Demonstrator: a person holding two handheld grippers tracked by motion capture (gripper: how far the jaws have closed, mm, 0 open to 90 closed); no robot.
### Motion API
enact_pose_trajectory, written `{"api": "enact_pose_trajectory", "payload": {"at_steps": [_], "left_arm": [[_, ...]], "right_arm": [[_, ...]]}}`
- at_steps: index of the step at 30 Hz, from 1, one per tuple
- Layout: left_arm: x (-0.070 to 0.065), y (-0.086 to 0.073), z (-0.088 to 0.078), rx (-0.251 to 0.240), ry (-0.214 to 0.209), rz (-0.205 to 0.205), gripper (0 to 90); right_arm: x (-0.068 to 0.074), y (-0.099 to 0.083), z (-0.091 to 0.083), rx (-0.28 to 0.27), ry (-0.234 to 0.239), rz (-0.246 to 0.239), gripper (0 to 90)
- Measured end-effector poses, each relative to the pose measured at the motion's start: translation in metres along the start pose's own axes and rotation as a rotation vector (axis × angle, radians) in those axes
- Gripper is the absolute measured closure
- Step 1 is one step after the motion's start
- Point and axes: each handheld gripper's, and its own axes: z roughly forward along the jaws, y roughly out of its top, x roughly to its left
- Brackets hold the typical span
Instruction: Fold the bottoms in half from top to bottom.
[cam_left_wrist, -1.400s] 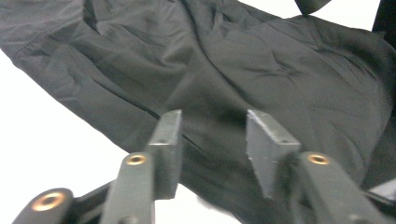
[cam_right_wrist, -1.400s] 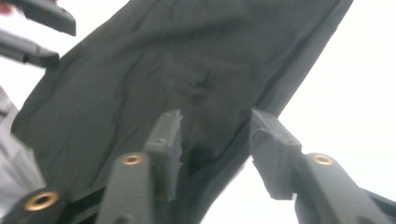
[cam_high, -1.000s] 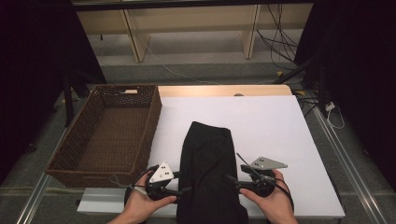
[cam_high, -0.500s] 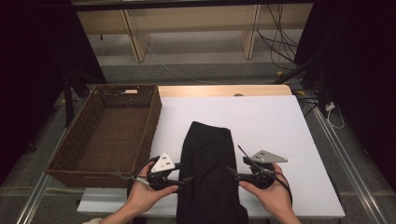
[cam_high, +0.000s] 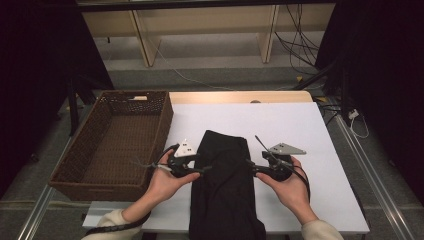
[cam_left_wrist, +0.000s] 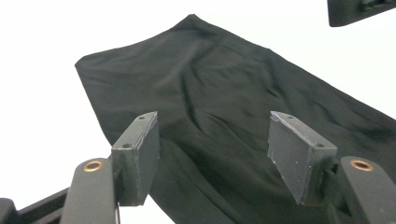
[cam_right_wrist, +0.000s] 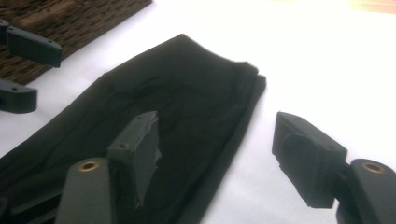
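A folded black garment (cam_high: 222, 185) lies lengthwise on the white counter (cam_high: 300, 125), its near end hanging over the front edge and its far end reaching toward the middle of the sheet. The cloth is flat, with soft creases along its length.

The left hand-held gripper (cam_high: 207, 169) sits at the garment's left edge, its jaws spread apart above the cloth with nothing pinched between them. The right hand-held gripper (cam_high: 248, 163) is at the right edge; its jaws have just been closing a little, yet they stand apart, one over the fabric and one over bare counter, not pressing the cloth. A grey three-cornered plate tops each one, and a hand holds each from the near side.

A brown wicker basket (cam_high: 90, 172) stands just beside the counter's left edge, well left of the garment. Beyond the white sheet a strip of pale wood (cam_high: 235, 96) shows. Farther back are light wooden shelf legs (cam_high: 142, 42) on a grey floor, with dark cables (cam_high: 295, 40) trailing at the right. Black curtains (cam_high: 380, 65) close off both sides of the room.
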Motion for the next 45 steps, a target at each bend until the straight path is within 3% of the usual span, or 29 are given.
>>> {"api": "enact_pose_trajectory", "payload": {"at_steps": [2, 10, 13, 16, 26, 34, 39, 45], "left_arm": [[0.006, 0.005, 0.007, 0.006, 0.020, -0.004, 35.2], [0.031, 0.020, 0.039, 0.039, 0.093, -0.089, 37.1], [0.040, 0.022, 0.052, 0.049, 0.096, -0.149, 38.0], [0.047, 0.024, 0.061, 0.063, 0.125, -0.152, 38.3], [0.067, 0.022, 0.084, 0.086, 0.177, -0.219, 43.2], [0.071, 0.018, 0.089, 0.091, 0.183, -0.241, 48.4], [0.066, 0.020, 0.091, 0.097, 0.167, -0.213, 52.1], [0.057, 0.020, 0.090, 0.104, 0.133, -0.214, 70.0]], "right_arm": [[-0.002, 0.005, 0.004, -0.004, -0.008, 0.009, 38.1], [-0.014, 0.022, 0.037, 0.050, -0.030, 0.000, 42.1], [-0.019, 0.026, 0.052, 0.078, -0.033, 0.007, 42.6], [-0.024, 0.029, 0.065, 0.105, -0.039, 0.022, 43.2], [-0.036, 0.036, 0.095, 0.159, -0.071, 0.041, 45.9], [-0.038, 0.033, 0.109, 0.209, -0.095, 0.039, 50.9], [-0.036, 0.034, 0.113, 0.223, -0.118, 0.002, 57.9], [-0.030, 0.035, 0.116, 0.237, -0.114, 0.008, 74.3]]}}
